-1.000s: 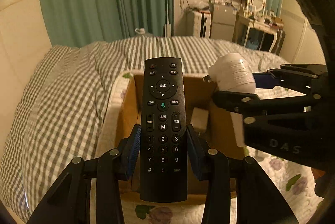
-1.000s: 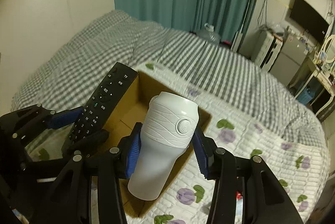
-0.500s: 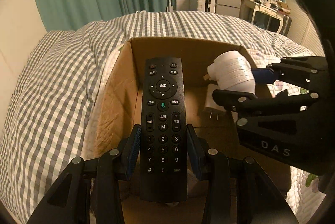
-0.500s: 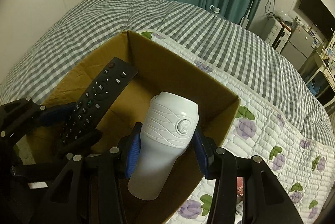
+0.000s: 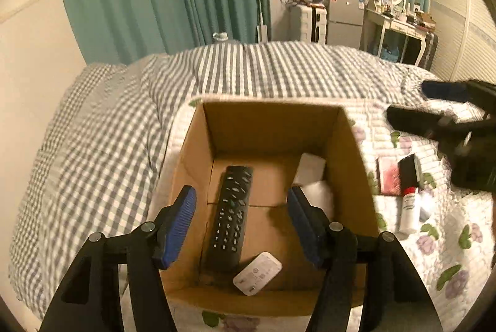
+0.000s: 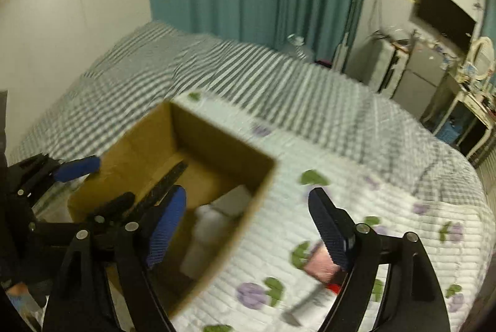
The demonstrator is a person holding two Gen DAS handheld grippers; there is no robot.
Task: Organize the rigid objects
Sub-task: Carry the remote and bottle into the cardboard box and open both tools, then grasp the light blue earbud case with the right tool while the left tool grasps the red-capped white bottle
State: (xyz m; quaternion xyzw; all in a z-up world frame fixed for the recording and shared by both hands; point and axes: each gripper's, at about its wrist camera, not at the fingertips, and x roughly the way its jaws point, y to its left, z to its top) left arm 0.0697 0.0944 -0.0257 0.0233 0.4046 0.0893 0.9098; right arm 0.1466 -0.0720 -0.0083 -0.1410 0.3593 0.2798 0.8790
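An open cardboard box sits on the bed. Inside it lie a black remote, a white cup on its side by the right wall, a small white adapter and a white block. My left gripper is open and empty above the box. My right gripper is open and empty over the box's right rim; it also shows in the left wrist view.
On the floral quilt right of the box lie a red-pink packet, a black item and a white tube. A grey checked duvet covers the bed's left and far side.
Both grippers opened and let go: the remote and the white cup now lie in the box. Both grippers have lifted back, the right one swinging to the right.
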